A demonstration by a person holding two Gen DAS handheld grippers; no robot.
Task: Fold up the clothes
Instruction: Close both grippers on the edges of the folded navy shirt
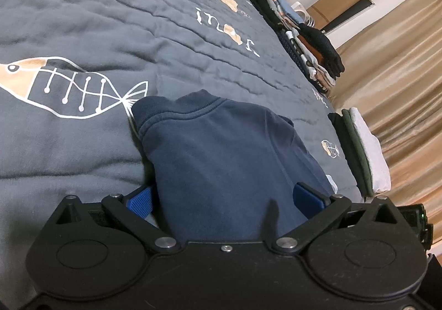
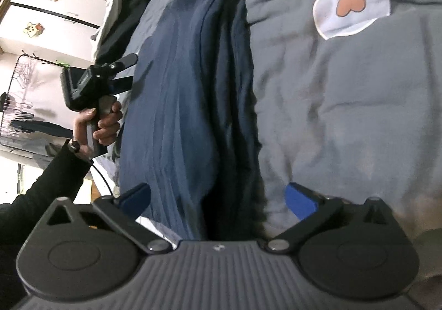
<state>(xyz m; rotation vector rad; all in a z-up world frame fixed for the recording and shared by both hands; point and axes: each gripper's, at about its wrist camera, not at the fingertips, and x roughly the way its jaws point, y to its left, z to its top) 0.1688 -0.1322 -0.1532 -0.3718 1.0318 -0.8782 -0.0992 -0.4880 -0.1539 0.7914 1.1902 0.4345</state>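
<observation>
1. Okay, the navy sweatshirt (image 1: 229,160) lies folded on the grey quilt (image 1: 83,20).
2. Your left gripper (image 1: 225,199) and right gripper (image 2: 218,199) both straddle it wide open, gripping nothing.
3. Catch every layer when closing.

1. The left gripper (image 1: 225,201) stands wide apart, its blue pads (image 1: 141,201) flanking a folded navy garment (image 1: 226,155).
2. The garment lies on a grey quilt (image 1: 110,20).
3. Folded clothes stacks (image 1: 309,42) line the quilt's far edge.
</observation>
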